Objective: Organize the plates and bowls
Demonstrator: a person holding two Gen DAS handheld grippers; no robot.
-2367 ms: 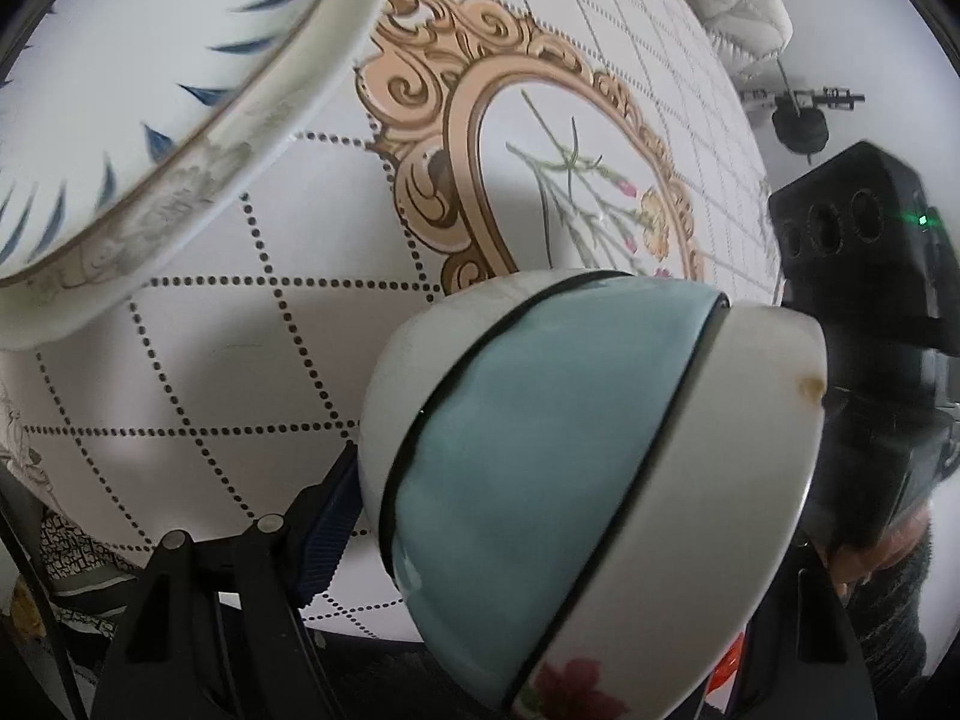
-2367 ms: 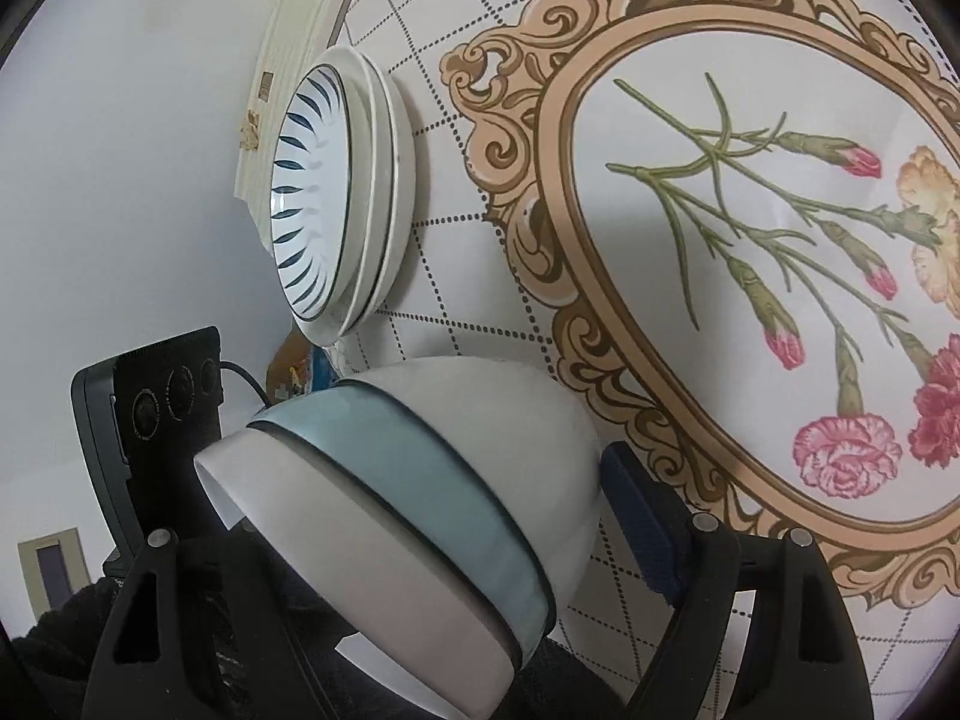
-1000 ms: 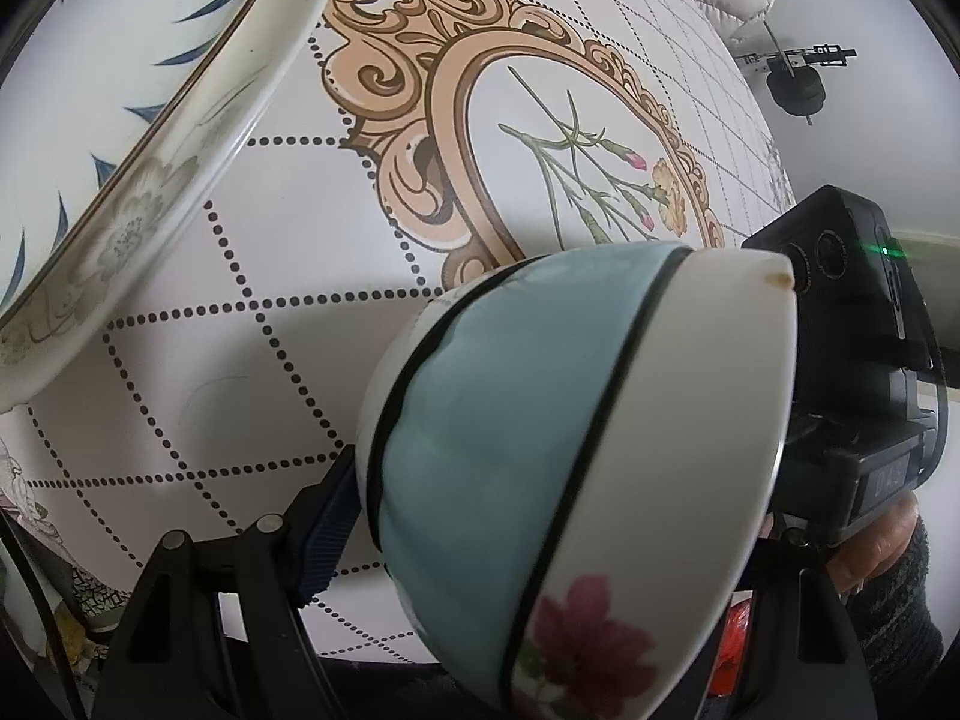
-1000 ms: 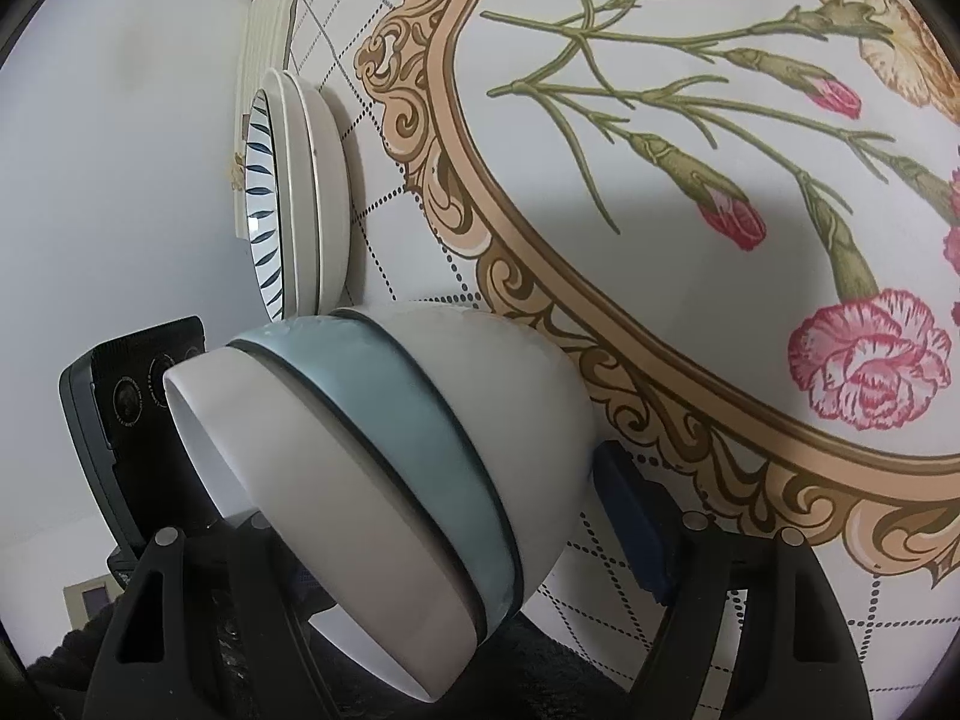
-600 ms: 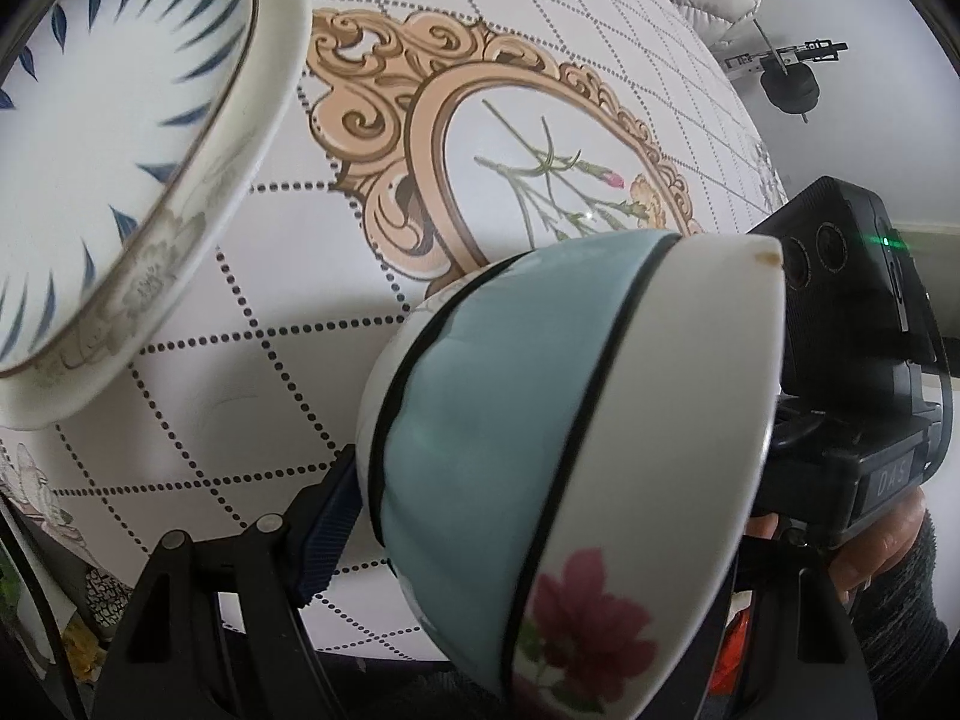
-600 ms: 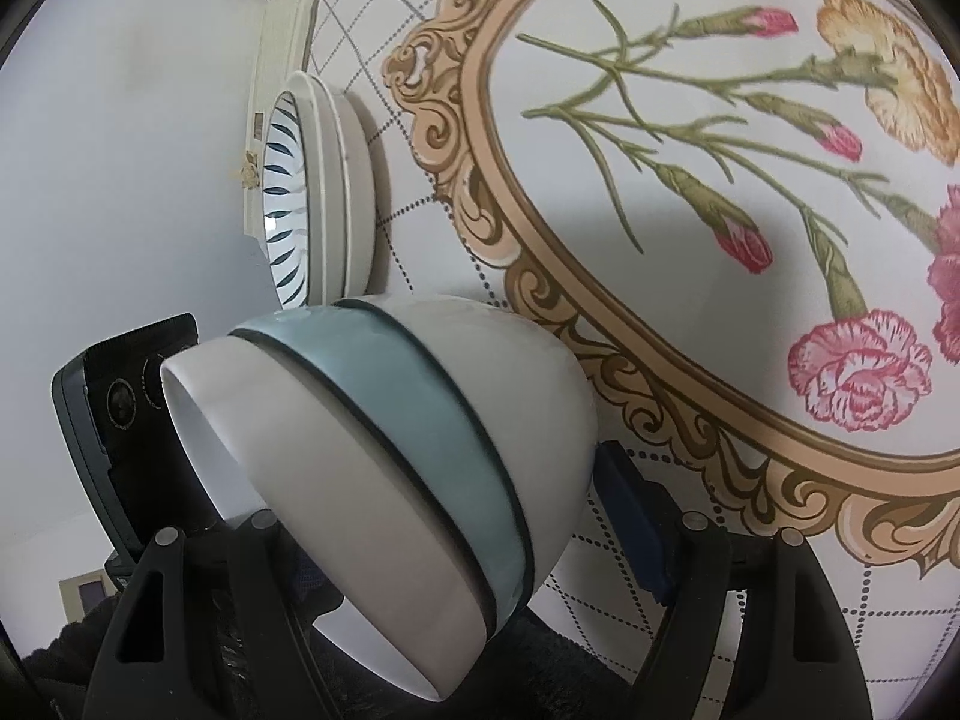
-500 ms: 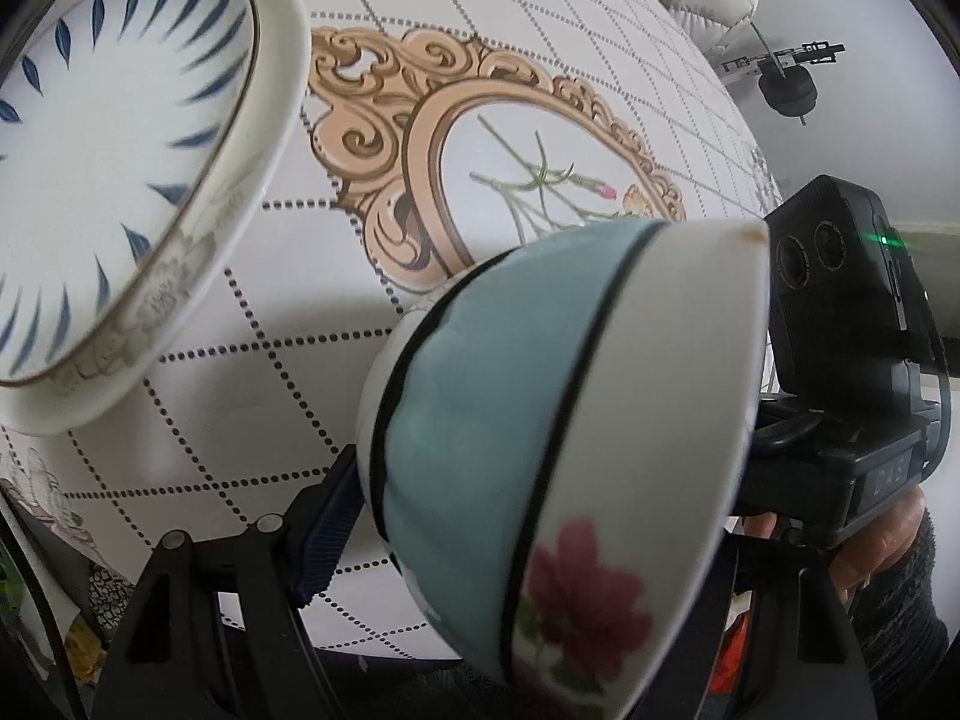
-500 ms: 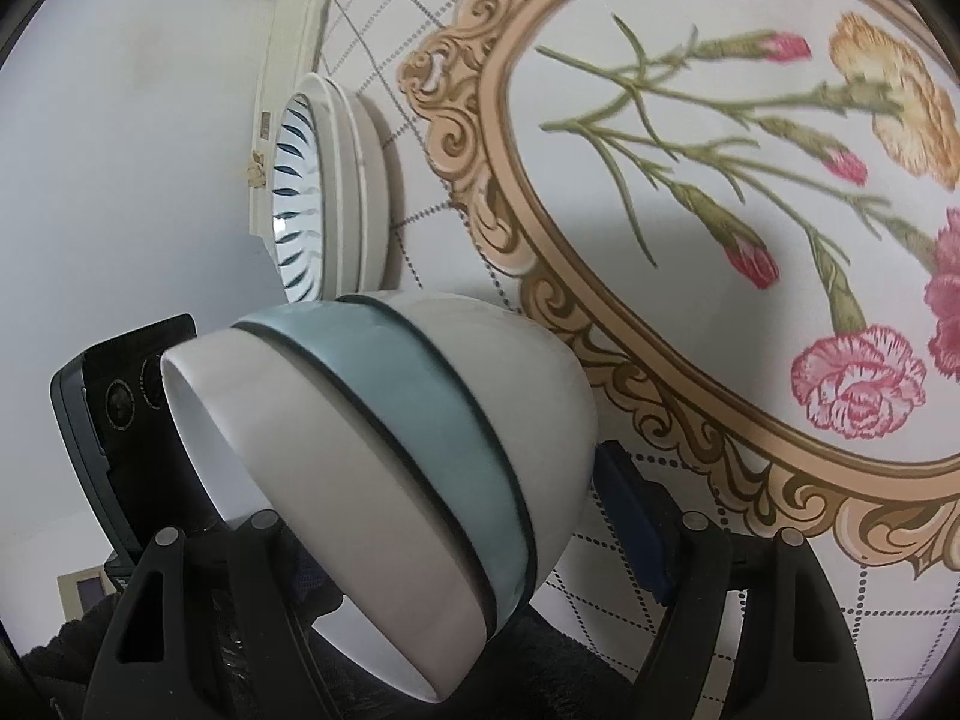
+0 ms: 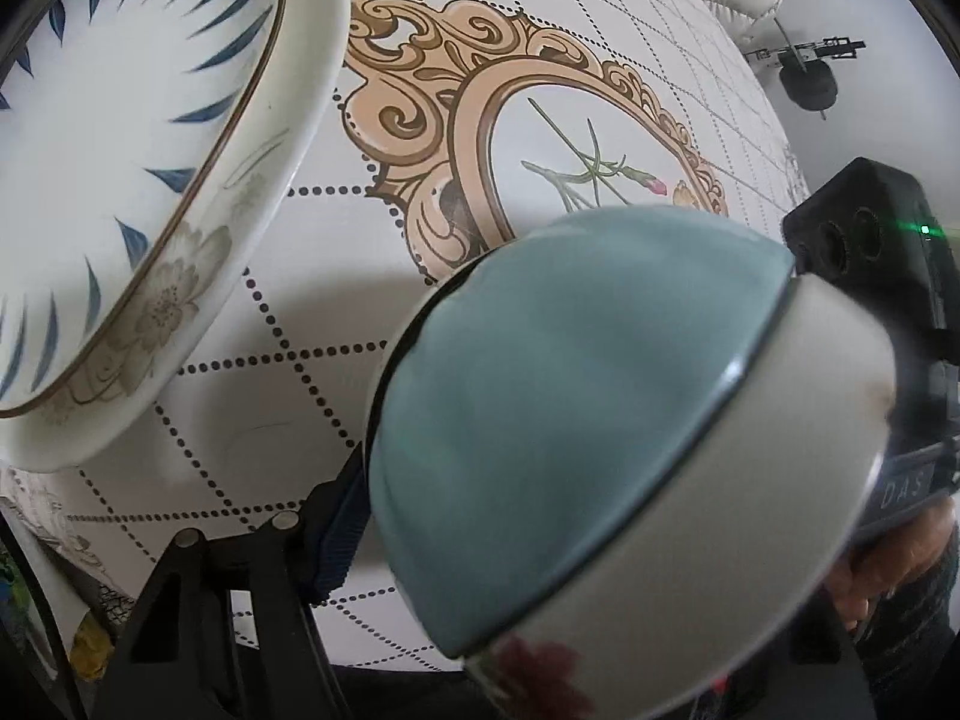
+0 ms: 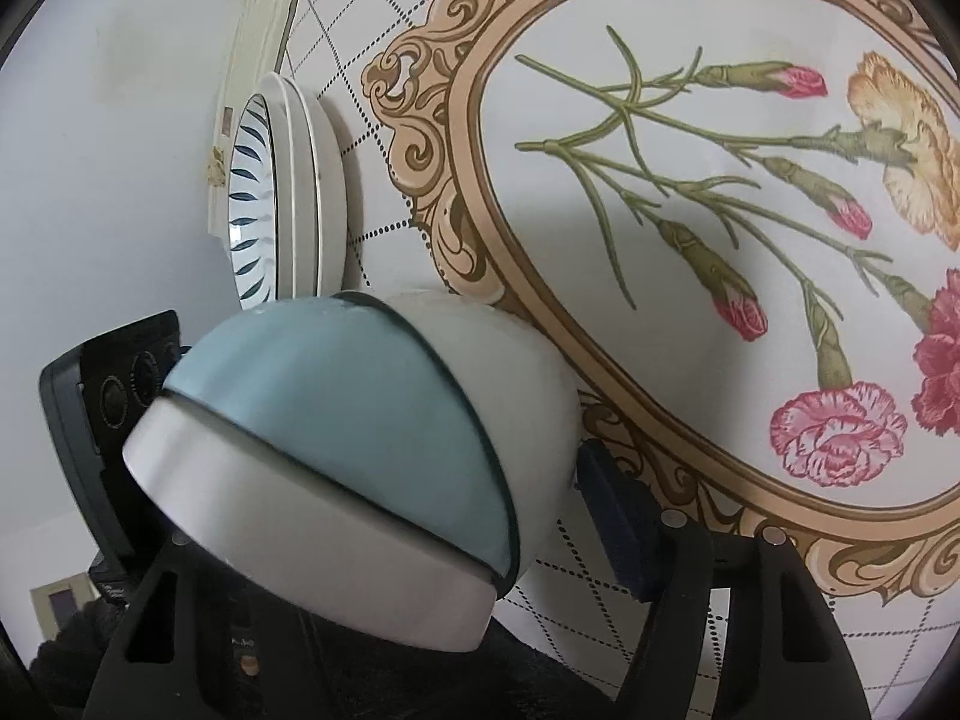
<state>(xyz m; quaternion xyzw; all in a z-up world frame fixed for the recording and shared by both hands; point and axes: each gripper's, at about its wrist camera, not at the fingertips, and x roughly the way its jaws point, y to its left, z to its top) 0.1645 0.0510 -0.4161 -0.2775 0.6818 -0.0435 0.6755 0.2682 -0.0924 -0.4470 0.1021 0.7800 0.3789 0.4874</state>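
Bowl [image 9: 600, 420]: between the fingers of the left claw [image 9: 540, 630] and also of the right claw [image 10: 384, 570], tilted above the bench [image 9: 312, 324]. Plate stack [image 10: 300, 198]: on the bench, left of and beyond the bowl in the right wrist view, upper left in the left wrist view. Right claw body at the bowl's right in the left wrist view; left claw body at its left in the right wrist view.

A white bowl [image 9: 630, 420] banded in pale blue between dark lines, with a red flower near its rim, is seen tilted above the table. Nearby, white plates [image 10: 294, 198] with blue leaf strokes are stacked.
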